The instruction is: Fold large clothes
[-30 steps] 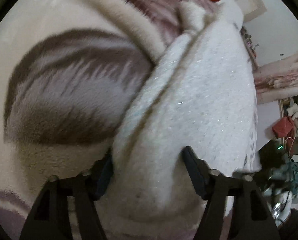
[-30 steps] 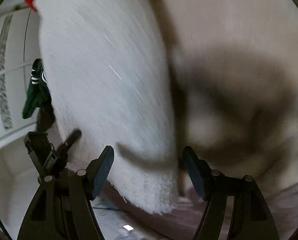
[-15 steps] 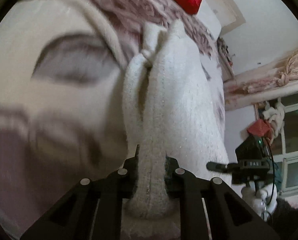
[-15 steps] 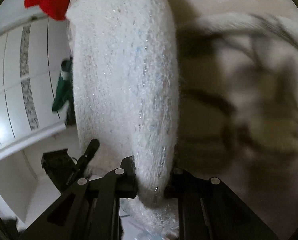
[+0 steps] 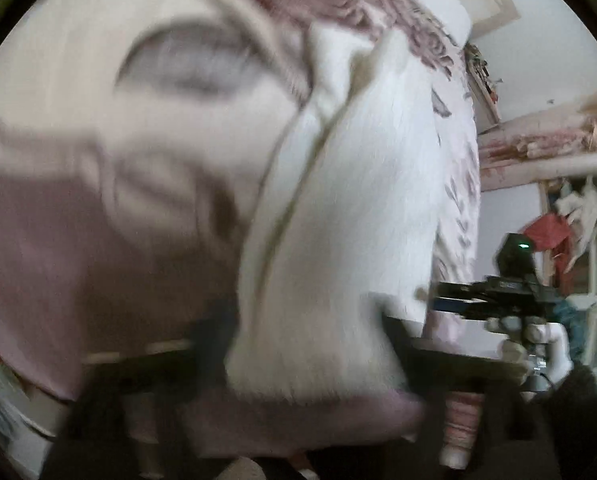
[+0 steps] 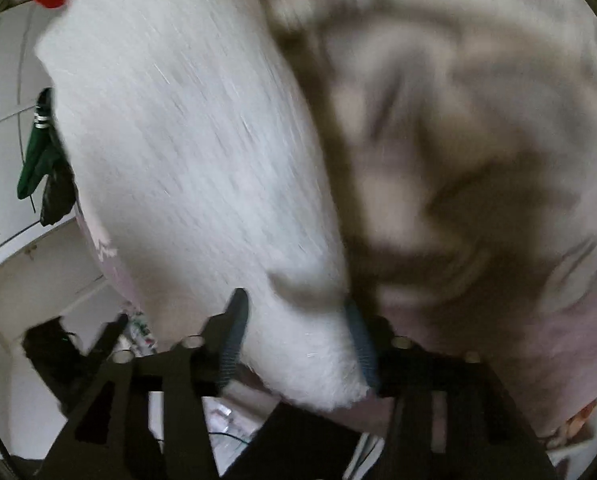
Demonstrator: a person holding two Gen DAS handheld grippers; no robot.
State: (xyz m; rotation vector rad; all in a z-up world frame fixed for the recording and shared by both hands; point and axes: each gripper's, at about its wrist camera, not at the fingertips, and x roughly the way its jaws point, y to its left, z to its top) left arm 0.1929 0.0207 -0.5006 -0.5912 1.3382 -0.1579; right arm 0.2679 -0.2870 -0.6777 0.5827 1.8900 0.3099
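Left tongs point(image 5: 306, 336) first: jaws opening, standing wide, and the thick fluffy white knitted garment point(image 5: 350, 208) bulges between them with its folded edge hanging toward the lens; the blur hides whether the pads press it, but they look clear of the pile, so call it released. That garment lies on a cream plush blanket with grey-brown leaf shapes point(image 5: 98, 92). Off to the right, the right tongs point(image 5: 494, 296) show at the garment's far edge. Over to the right wrist view: the right tongs point(image 6: 298, 336) are opening too, ribbed grey pads point(image 6: 234, 332) flanking the same white corner, seemingly no longer biting. My read is that a fold has just been laid down. Doing it well means backing both tools straight out so the fluffy pile doesn't snag and drag the layer askew.
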